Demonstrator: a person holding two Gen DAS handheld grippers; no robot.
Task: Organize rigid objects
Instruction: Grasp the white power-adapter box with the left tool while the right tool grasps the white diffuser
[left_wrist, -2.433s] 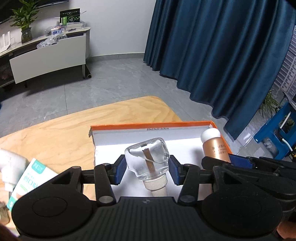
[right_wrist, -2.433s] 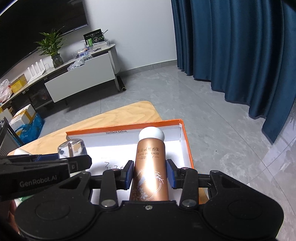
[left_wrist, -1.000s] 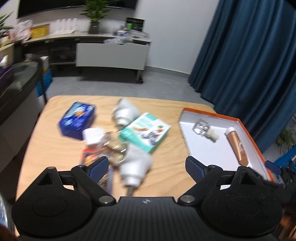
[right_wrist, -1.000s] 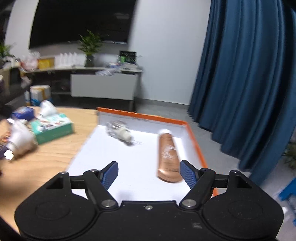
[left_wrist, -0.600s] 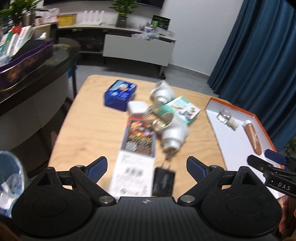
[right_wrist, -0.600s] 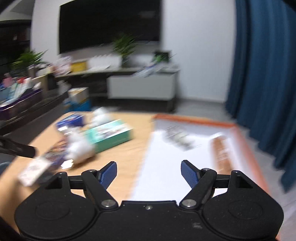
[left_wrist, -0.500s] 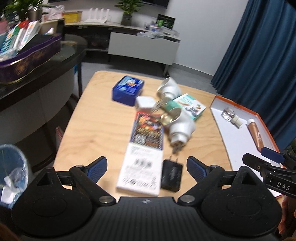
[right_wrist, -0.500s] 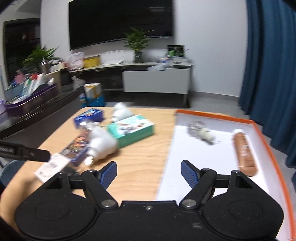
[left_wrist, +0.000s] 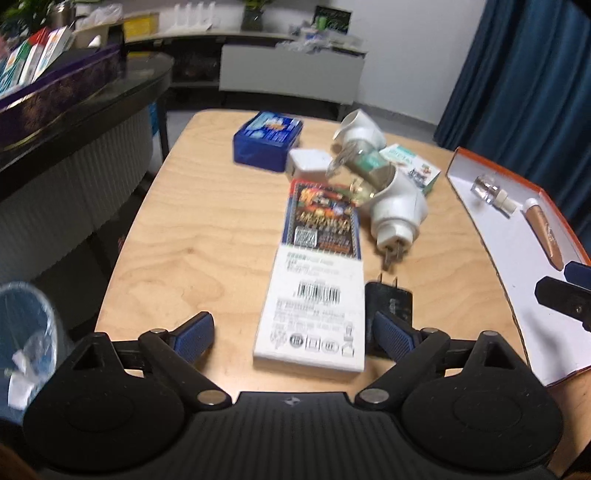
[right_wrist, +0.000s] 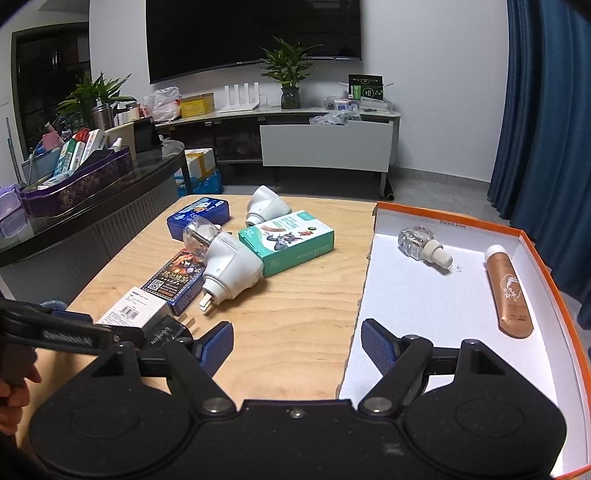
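Left gripper (left_wrist: 293, 334) and right gripper (right_wrist: 297, 349) gape empty.

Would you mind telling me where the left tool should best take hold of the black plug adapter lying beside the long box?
Probably grip the black plug adapter across its flat body, coming from above at the near end. Its two prongs point away toward the white plug-in heater, and the long box lies close along one side, so one finger needs to slip into that narrow gap. The left tool is open.
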